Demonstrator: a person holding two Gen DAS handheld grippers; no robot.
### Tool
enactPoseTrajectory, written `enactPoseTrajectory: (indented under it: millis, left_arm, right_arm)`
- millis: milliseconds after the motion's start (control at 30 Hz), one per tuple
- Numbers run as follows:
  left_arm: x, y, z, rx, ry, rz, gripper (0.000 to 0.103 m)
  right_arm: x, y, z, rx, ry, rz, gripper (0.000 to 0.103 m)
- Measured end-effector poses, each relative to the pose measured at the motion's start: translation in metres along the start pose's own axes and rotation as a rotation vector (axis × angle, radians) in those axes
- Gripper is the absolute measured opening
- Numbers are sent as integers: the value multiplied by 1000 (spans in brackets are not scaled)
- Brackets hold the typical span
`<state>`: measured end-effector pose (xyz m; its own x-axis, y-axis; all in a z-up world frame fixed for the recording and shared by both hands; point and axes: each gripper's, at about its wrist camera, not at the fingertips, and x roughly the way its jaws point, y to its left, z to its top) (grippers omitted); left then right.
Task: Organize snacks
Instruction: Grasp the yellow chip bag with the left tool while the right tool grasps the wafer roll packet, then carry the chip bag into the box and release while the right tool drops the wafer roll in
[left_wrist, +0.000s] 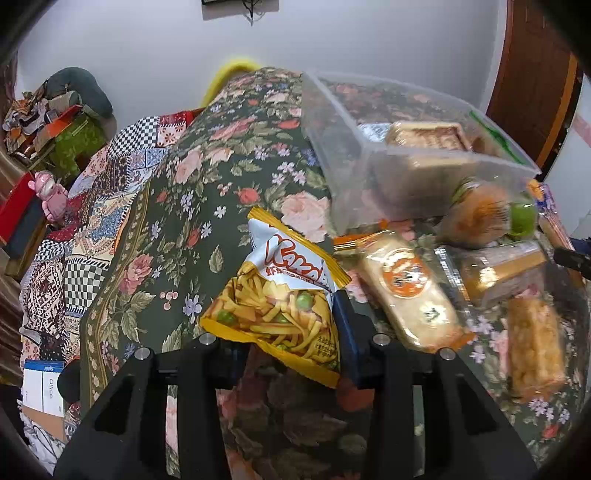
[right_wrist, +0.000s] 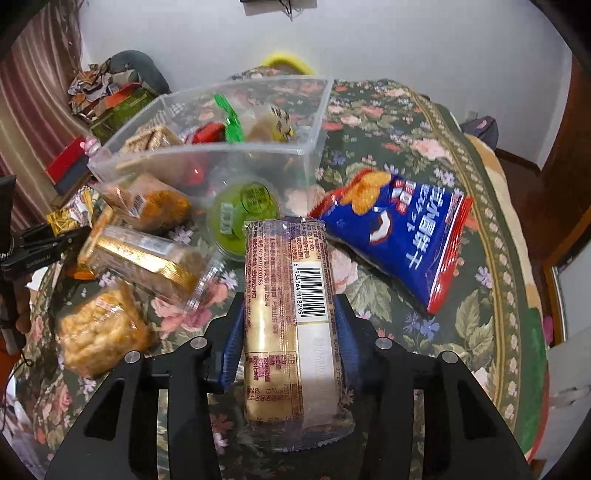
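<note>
In the left wrist view my left gripper is shut on the lower half of an orange and white snack bag printed with noodle sticks and green peas. The blue right finger presses its side; the bag hides the other finger. In the right wrist view my right gripper is shut on a long clear packet of crackers with a barcode label, pinched between both blue pads. A clear plastic bin holding a few snacks stands just beyond; it also shows as the bin.
On the floral tablecloth lie a blue chip bag, a green jelly cup, a gold-banded tray pack and a puffed snack packet. A round-logo cracker pack lies right of the left gripper. The table drops off at left.
</note>
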<state>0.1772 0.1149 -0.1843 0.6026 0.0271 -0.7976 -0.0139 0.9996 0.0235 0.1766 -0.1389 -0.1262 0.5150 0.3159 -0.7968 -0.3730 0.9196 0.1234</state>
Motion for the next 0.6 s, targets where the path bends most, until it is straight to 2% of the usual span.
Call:
enactPoseTrajectory:
  millis: [200, 600]
  left_arm:
    - [-27, -11, 12, 8, -59, -29, 42]
    - [-67, -32, 59, 12, -185, -86, 42]
  right_arm:
    - [-23, 5, 17, -13, -82, -4, 43]
    - [-48, 15, 58, -32, -222, 17, 43]
